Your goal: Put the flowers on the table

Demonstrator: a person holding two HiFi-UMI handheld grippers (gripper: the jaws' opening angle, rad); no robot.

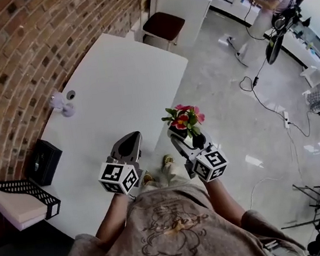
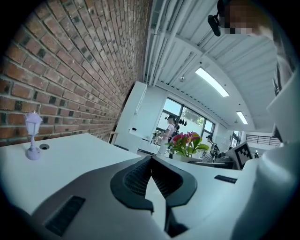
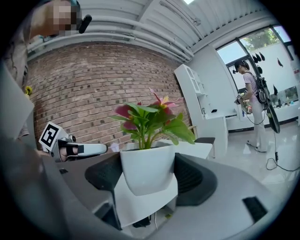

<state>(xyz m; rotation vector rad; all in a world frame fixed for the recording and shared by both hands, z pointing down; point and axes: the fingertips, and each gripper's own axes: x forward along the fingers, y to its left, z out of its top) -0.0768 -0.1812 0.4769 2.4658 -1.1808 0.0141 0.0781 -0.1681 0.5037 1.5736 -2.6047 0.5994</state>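
Note:
The flowers (image 1: 184,118) are pink and red blooms with green leaves in a small white pot (image 3: 147,172). My right gripper (image 3: 148,174) is shut on the pot, one black pad on each side, and holds it upright in the air. In the head view the right gripper (image 1: 184,140) holds the pot at the right edge of the white table (image 1: 114,95), near its front corner. My left gripper (image 1: 129,143) hovers beside it over the table, shut and empty. The left gripper view shows its tips (image 2: 151,161) touching and the flowers (image 2: 187,140) off to the right.
A small lilac lamp figure (image 1: 62,103), a black box (image 1: 43,161) and a black mesh tray (image 1: 19,200) with white paper sit along the brick-wall side. A chair (image 1: 160,27) stands past the far end. Another person (image 1: 275,4) and cables (image 1: 261,89) are on the floor at right.

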